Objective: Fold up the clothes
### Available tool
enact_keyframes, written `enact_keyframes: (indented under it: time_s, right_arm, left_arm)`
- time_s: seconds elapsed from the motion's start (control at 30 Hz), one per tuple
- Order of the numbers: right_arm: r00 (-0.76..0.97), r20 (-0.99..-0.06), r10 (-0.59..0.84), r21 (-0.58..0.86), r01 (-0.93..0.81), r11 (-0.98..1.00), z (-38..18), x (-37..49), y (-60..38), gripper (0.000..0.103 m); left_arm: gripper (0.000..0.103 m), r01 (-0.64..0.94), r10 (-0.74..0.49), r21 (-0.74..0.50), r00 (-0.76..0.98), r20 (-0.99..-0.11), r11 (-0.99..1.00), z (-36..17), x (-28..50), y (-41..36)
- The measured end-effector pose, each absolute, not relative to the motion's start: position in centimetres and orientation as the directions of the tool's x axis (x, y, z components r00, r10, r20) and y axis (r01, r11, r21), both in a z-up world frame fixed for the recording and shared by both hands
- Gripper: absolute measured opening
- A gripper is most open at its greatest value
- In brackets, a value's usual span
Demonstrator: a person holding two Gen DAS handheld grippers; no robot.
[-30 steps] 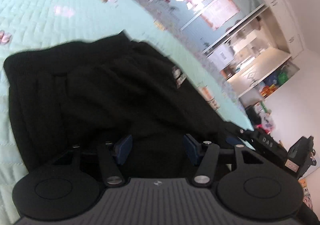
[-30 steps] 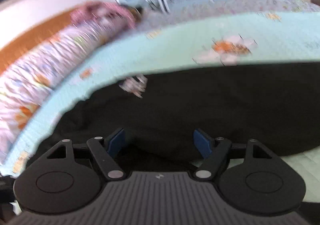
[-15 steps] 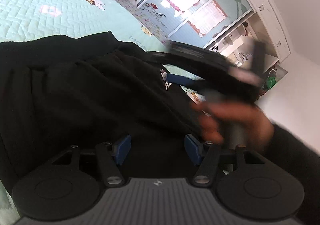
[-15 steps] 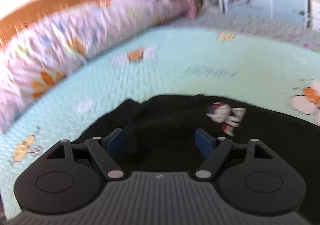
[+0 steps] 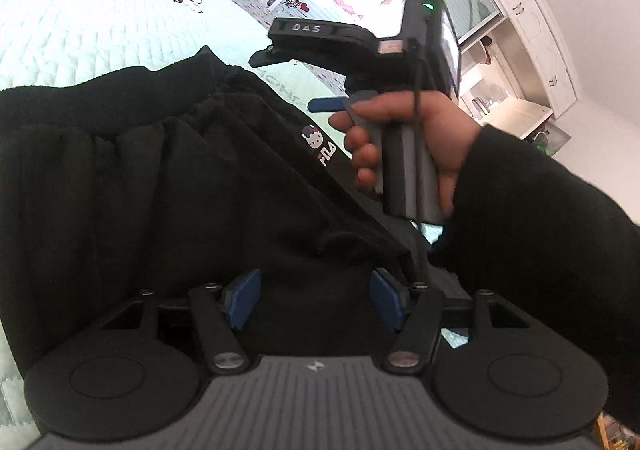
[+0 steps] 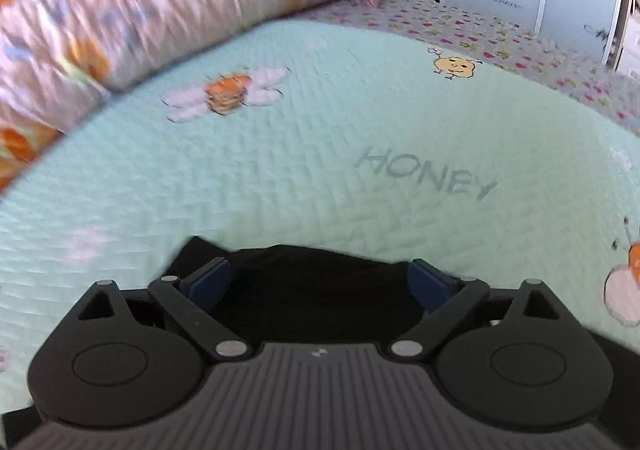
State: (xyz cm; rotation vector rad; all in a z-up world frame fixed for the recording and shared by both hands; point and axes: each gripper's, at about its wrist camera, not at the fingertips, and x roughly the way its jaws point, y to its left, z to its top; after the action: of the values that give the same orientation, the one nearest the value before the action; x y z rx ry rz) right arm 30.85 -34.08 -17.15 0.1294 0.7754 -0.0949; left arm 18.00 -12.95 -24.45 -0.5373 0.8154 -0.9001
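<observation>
Black trousers [image 5: 168, 186] lie across the near bed [image 6: 304, 154]; my right claw [image 6: 320, 282] has swung over their far waistband, jaws opening wide and empty, ready to pinch, my left claw [image 5: 314, 302] half-open above them.

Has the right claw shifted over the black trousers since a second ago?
Yes. The right claw has swung across the black fleece trousers toward their edge near the grey HONEY lettering on the mint quilt, its jaws opening with no cloth pinched.

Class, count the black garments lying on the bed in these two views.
1: the black garment lies spread on the mint quilt, under both grippers; its edge shows in the right wrist view. Others may lie out of frame.
</observation>
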Motion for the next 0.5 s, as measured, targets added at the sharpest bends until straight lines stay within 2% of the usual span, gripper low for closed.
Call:
enact_keyframes:
  time_s: [0.13,0.17,0.27,0.37,0.5]
  right_arm:
    - [0.634,-0.773,-0.023,0.110,0.170,0.979,-19.6,33.4,-34.1,0.096]
    - [0.615,-0.788,-0.020,0.107,0.169,0.980,-20.1,34.4,-34.0,0.099]
    - [0.632,-0.775,-0.031,0.112,0.185,0.976,-18.6,34.5,-34.3,0.094]
    - [0.693,-0.720,-0.028,0.128,0.172,0.977,-15.5,29.8,-35.4,0.095]
    - [0.655,-0.755,-0.026,0.100,0.154,0.983,-16.0,22.3,-38.0,0.096]
  left_arm:
    - [0.064,0.475,-0.849,-0.708,0.365,-0.382,0.522,-24.6,17.7,-12.6]
    - [0.064,0.479,-0.850,-0.707,0.364,-0.380,0.521,-24.6,17.6,-12.5]
    - [0.064,0.474,-0.853,-0.713,0.363,-0.376,0.516,-24.5,17.7,-12.5]
    - [0.064,0.463,-0.855,-0.724,0.359,-0.373,0.511,-24.6,17.9,-12.5]
    - [0.064,0.463,-0.851,-0.719,0.362,-0.382,0.519,-24.5,17.8,-12.5]
